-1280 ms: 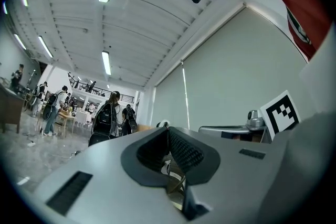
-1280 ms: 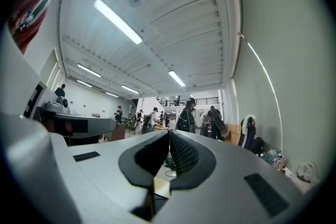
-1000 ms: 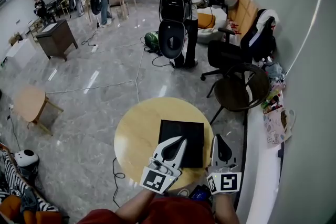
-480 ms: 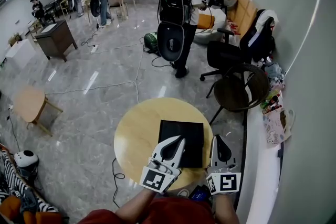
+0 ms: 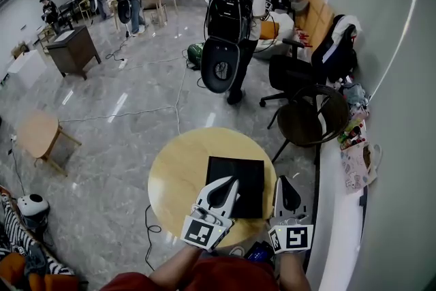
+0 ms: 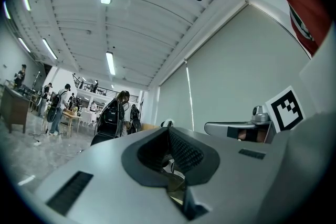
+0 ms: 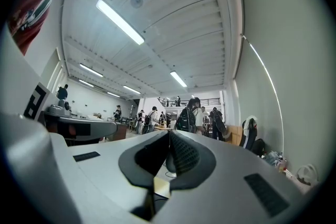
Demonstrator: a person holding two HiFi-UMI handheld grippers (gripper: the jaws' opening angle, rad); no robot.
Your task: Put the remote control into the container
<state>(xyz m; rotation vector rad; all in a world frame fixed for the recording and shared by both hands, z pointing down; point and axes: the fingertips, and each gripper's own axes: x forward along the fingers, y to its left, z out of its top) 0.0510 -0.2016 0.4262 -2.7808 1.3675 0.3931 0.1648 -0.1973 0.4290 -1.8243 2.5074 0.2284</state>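
Both grippers are empty and closed. The left gripper [image 5: 234,181] has its jaws pressed together with nothing between them, and so does the right gripper [image 5: 283,179]. Each one's own view looks out across the room and ceiling, not down at the table [image 5: 178,174].

The left gripper sits over the near-left part of the black container [image 5: 251,174], which lies on the right half of the table. The right gripper is just right of the container, at the table's near-right edge. The remote cannot be made out in any view. A small dark thing shows low between the grippers, near the person's lap, but it is too unclear to name.

The main risks, as I judge them:
- Shut jaws would shove the remote rather than take it — they must open first.
- The left gripper could nudge the container toward the table's near edge if it drops.
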